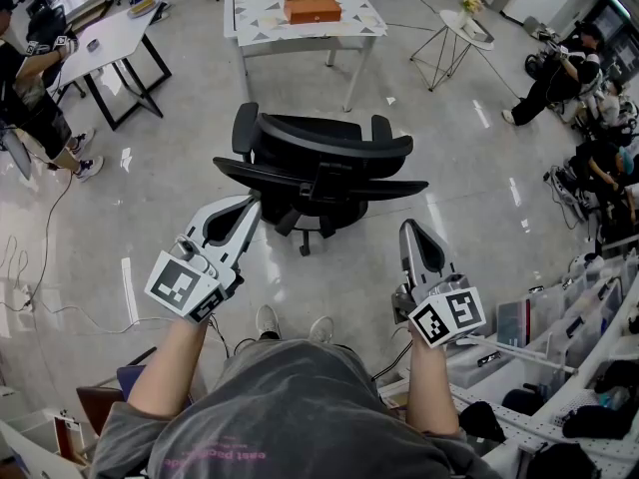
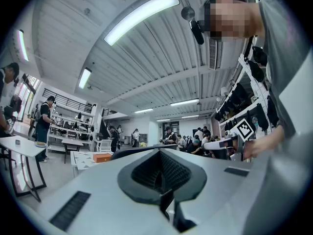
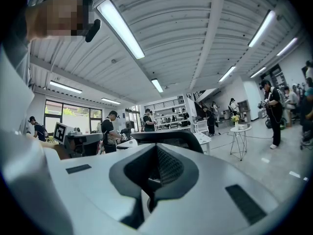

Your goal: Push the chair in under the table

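left hand-held gripper point(image 1: 250, 208) and right hand-held gripper point(image 1: 411, 230), both pressed together and empty, hover near a black chair point(image 1: 318, 158) standing apart from the worktop point(image 1: 255, 13).

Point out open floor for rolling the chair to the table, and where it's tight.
Open: the floor between the chair and the white table, and the stretch left of the chair. The tabletop is bare either side of the orange box. Tight: the shelving at lower right, and the desk at upper left.

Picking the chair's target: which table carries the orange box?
The white-legged table with the triangle-patterned top, straight beyond the office chair; the round side table holds flowers instead.
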